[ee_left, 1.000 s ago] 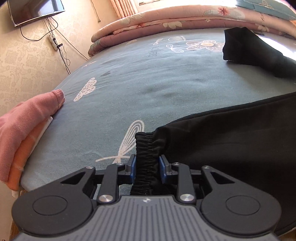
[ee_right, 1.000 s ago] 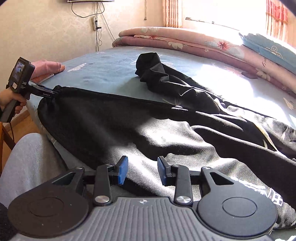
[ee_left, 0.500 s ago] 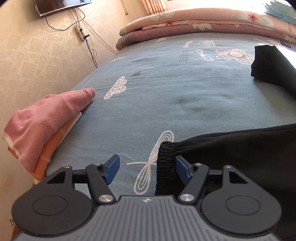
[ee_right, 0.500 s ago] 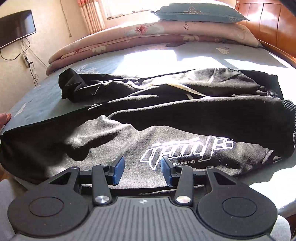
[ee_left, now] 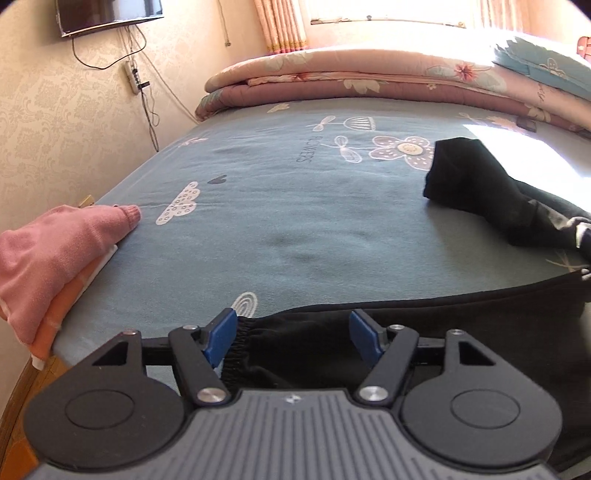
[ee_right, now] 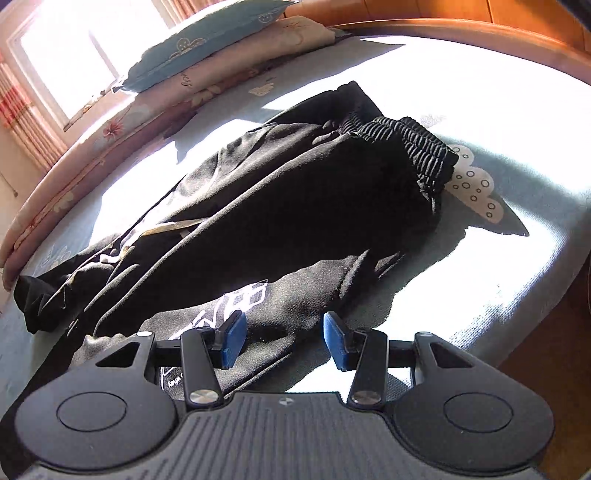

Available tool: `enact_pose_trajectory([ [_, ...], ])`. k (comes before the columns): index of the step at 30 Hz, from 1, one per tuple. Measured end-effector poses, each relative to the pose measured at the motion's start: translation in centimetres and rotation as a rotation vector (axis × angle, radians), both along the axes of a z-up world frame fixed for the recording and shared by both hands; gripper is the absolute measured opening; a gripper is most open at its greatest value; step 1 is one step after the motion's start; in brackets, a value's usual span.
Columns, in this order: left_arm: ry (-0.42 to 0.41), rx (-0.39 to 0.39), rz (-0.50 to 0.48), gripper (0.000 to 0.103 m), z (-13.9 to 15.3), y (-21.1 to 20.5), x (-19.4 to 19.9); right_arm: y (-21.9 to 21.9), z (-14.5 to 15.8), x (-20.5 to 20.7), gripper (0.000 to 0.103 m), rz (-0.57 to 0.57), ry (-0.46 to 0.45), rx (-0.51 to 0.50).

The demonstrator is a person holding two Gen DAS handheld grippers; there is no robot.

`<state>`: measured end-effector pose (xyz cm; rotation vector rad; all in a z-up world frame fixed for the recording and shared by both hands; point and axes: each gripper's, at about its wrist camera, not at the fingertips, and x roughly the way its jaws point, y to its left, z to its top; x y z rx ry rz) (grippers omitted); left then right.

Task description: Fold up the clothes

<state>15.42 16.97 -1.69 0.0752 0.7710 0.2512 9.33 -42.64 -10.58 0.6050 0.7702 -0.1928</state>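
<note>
Black trousers (ee_left: 461, 332) lie across the blue-grey bed sheet (ee_left: 295, 206). One elastic cuff (ee_left: 240, 343) rests on the sheet just under my left gripper (ee_left: 293, 339), whose jaws are opening wide; the blue pads stand clear of the cloth. The other leg's end (ee_left: 472, 177) lies crumpled further back. In the right wrist view the trousers (ee_right: 295, 199) stretch away to the ribbed waistband (ee_right: 410, 147). My right gripper (ee_right: 284, 339) hovers over the near leg beside its white print (ee_right: 236, 306). Its jaws are opening, and the pads grip nothing.
A folded pink garment (ee_left: 48, 251) sits on an orange one at the bed's left edge. Folded floral quilts (ee_left: 369, 77) and a blue pillow (ee_right: 195, 48) line the far side. A wooden bed frame (ee_right: 480, 33) curves round the right. A television (ee_left: 107, 14) hangs on the wall.
My left gripper let go of the cuff, opened wide and rose a little. My right gripper swung along the trousers towards the waistband, rolled, and opened further.
</note>
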Motion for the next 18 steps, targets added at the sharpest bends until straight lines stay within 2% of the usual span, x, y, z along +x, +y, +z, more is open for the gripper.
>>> enact_pose_trajectory([
  [3, -0.002, -0.035, -0.134, 0.072, 0.2, -3.9, 0.0, -2.0, -1.4, 0.0, 0.051, -0.072, 0.018, 0.137],
  [7, 0.001, -0.056, -0.325, 0.072, -0.4, -10.1, 0.4, -2.8, -2.7, 0.7, 0.051, -0.116, -0.007, 0.21],
  [10, 0.016, -0.069, -0.437, 0.072, -1.4, -14.4, 0.5, -2.8, -3.1, 1.3, 0.052, -0.134, -0.041, 0.219],
  [12, 0.032, -0.067, -0.495, 0.072, -2.2, -17.2, 0.3, -2.6, -3.3, 1.5, 0.043, -0.123, -0.042, 0.183],
  [13, 0.04, -0.066, -0.524, 0.072, -2.6, -18.5, 0.2, -2.4, -3.3, 1.5, 0.023, -0.115, -0.037, 0.158],
  [14, 0.047, -0.059, -0.567, 0.072, -3.1, -19.9, -0.4, -2.3, -3.4, 1.5, 0.01, -0.109, -0.034, 0.145],
  [18, 0.077, -0.058, -0.684, 0.072, -4.5, -23.6, -2.6, -2.8, -2.7, 0.0, 0.007, -0.086, -0.036, 0.164],
])
